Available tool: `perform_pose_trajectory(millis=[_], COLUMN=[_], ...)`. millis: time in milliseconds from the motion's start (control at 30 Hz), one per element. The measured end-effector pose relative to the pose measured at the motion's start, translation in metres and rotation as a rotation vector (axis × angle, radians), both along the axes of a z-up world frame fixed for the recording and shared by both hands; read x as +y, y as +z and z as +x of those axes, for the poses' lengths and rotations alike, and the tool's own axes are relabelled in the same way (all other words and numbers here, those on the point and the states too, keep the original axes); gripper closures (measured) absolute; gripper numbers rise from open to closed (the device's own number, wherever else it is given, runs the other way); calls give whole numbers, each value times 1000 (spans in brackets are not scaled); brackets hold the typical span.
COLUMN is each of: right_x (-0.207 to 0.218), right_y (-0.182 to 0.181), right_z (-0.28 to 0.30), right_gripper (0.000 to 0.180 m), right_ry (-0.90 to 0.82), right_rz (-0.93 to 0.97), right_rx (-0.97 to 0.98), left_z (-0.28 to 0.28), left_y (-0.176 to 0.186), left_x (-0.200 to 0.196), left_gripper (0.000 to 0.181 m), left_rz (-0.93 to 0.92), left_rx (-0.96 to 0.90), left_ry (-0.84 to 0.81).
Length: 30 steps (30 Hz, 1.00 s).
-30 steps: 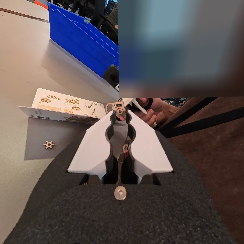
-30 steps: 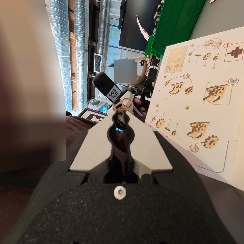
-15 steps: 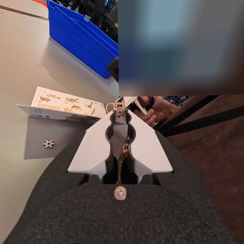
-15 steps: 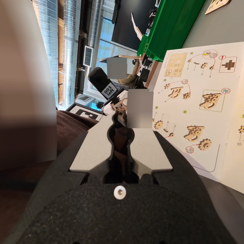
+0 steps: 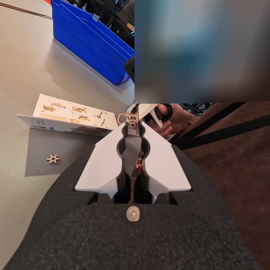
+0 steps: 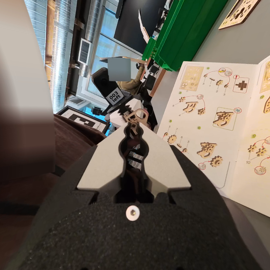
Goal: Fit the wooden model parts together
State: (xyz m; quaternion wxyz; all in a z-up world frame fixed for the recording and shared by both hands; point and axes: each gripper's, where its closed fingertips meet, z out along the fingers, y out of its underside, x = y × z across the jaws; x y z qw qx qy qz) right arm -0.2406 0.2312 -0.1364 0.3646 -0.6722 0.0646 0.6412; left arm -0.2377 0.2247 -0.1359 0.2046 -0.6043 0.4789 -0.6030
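Note:
In the left wrist view my left gripper (image 5: 133, 124) is shut on a flat wooden frame piece (image 5: 128, 119) with a loop and a square hole, held above the table. My right gripper (image 5: 147, 111) meets it from the far side, with a hand behind it. In the right wrist view my right gripper (image 6: 133, 126) is shut on a small wooden part (image 6: 133, 125) that touches the frame piece (image 6: 138, 116). The left gripper (image 6: 124, 116) clamps that frame just beyond. How the two parts join is hidden by the fingers.
A small star-shaped wooden part (image 5: 53, 159) lies on the grey table at the left. An open instruction booklet (image 5: 73, 114) stands behind the grippers, also in the right wrist view (image 6: 204, 116). A blue bin (image 5: 90, 43), green bins (image 6: 175, 36) and a wooden parts sheet (image 6: 239, 13) lie farther off. The tips of both grippers are at nearly the same place.
The right wrist view has swung, so the booklet and green bins shifted across it. Both grippers stay shut with the wooden parts together. The left gripper barely moved.

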Motion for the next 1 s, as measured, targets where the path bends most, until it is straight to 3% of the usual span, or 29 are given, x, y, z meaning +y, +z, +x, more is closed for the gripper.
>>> perform_pose_trajectory(millis=[1000], right_x=[-8], right_y=[8], right_z=[2], right_gripper=[172], right_ry=[69], right_rz=[1], right_rx=[106], left_z=[1], left_y=[9], left_x=[-9], left_gripper=[172], left_rz=[-60], left_rx=[-49], left_ry=[-58])
